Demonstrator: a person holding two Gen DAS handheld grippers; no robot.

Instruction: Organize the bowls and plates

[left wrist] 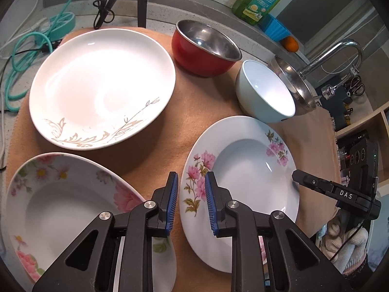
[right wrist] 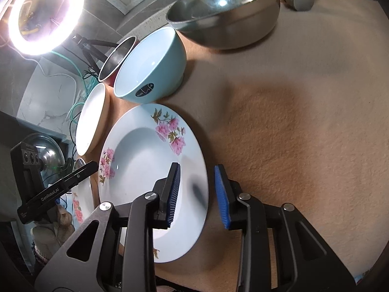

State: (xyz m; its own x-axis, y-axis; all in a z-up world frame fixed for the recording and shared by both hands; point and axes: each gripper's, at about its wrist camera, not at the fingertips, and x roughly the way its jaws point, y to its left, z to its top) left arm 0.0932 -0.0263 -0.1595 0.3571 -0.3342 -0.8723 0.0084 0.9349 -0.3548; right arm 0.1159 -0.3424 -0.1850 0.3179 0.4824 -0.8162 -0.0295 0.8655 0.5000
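Plate [right wrist: 155,170] rim between right gripper [right wrist: 198,194] pads.

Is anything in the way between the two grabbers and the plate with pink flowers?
Nothing visible. The left gripper straddles one side of the pink-flower plate's rim and the right gripper the opposite side. Only bare brown cloth lies around them.

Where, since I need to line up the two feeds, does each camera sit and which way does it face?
Left wrist: on the left gripper, looking down along its blue-padded fingers at dishes on the tan cloth; the fingers straddle one rim of the pink-flowered plate; the other gripper's finger shows at right.
Right wrist: on the right gripper, looking down at that plate's opposite rim; the other gripper's finger shows at left.
Shared: that plate, the light blue bowl, red bowl, steel bowl.
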